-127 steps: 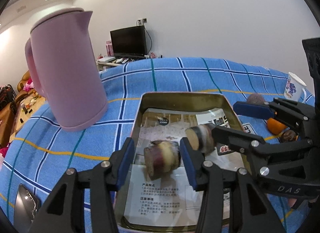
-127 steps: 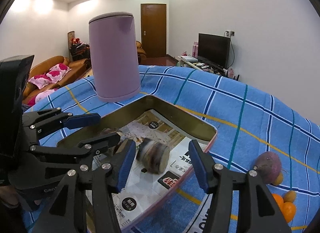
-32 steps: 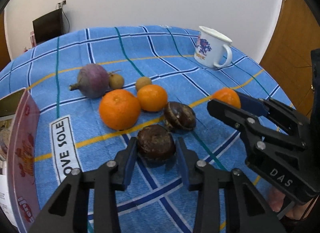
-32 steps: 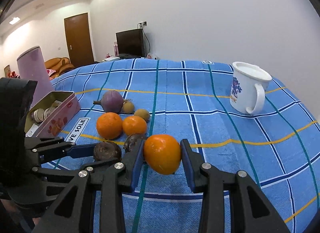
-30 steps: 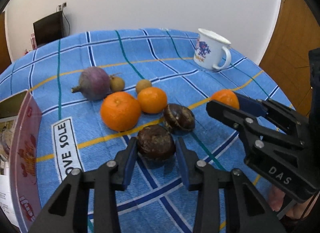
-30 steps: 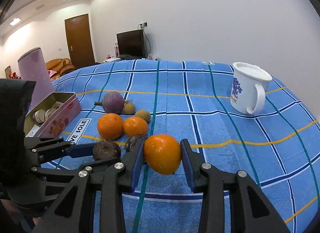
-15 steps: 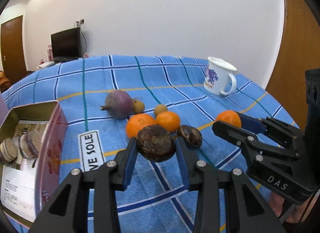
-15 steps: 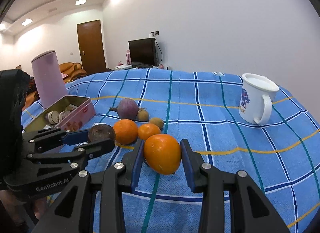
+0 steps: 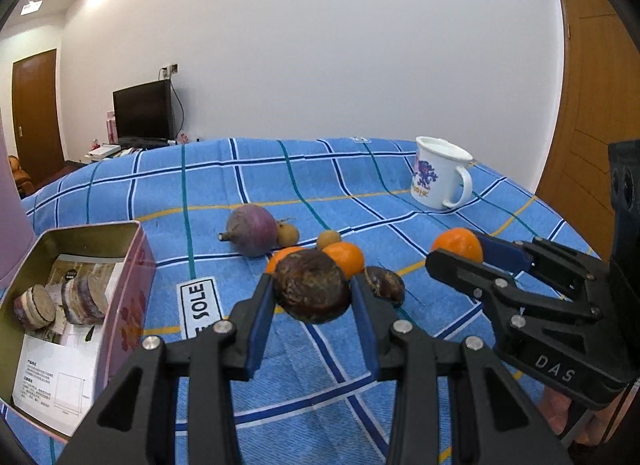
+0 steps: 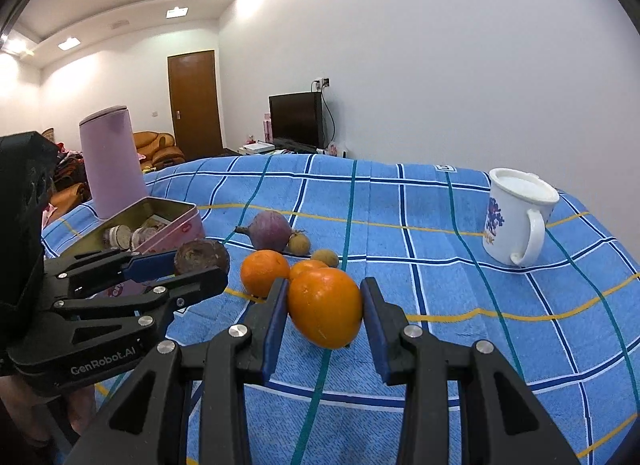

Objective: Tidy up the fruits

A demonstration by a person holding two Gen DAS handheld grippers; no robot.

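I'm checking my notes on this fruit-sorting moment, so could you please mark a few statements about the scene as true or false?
1. The left gripper is shut on a dark brown fruit. True.
2. The right gripper is empty. False: its fingers clamp an orange.
3. The pink tin holds sliced root pieces. True.
4. The white mug lies on its side. False: it stands upright on the blue checked cloth.
5. A purple turnip lies on the cloth beside a small tan fruit. True.
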